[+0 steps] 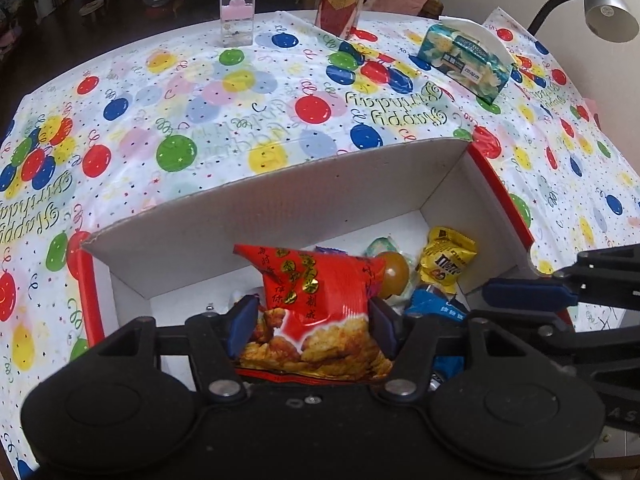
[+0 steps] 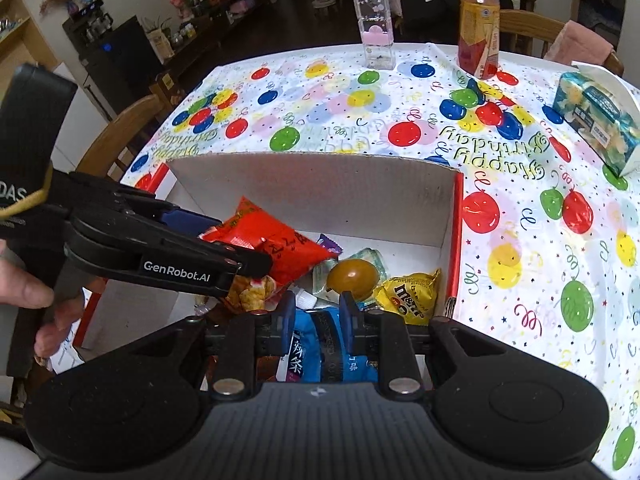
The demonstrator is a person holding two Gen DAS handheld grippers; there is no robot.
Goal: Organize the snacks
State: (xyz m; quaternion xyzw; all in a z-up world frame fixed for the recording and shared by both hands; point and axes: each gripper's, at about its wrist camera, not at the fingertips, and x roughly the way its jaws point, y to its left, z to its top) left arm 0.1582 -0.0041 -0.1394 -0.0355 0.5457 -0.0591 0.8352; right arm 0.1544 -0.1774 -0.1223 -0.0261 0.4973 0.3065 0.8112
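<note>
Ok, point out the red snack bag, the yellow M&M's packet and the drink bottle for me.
red snack bag (image 1: 316, 300), left wrist view, on its red front between the fingers.
yellow M&M's packet (image 2: 408, 294), right wrist view, on the printed logo.
drink bottle (image 2: 479, 36), right wrist view, on its label.

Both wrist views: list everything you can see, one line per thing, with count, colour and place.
Box: one, white inside, red outside, on the table.
Red snack bag: one, held over the box.
Blue packet: one, in the box, between the right fingers.
Yellow candy bag: one, in the box's right corner.
Amber ball: one, in the box.
Tablecloth: one, white with coloured balloons.
Bottle: one, orange-red, far edge.
Clear case: one, pink inside, far edge.
Tissue box: one, teal, right side.
Lamp: one, grey, far right.
Left gripper: shut on the red bag.
Right gripper: around the blue packet.
Hand: one, lower left.
</note>
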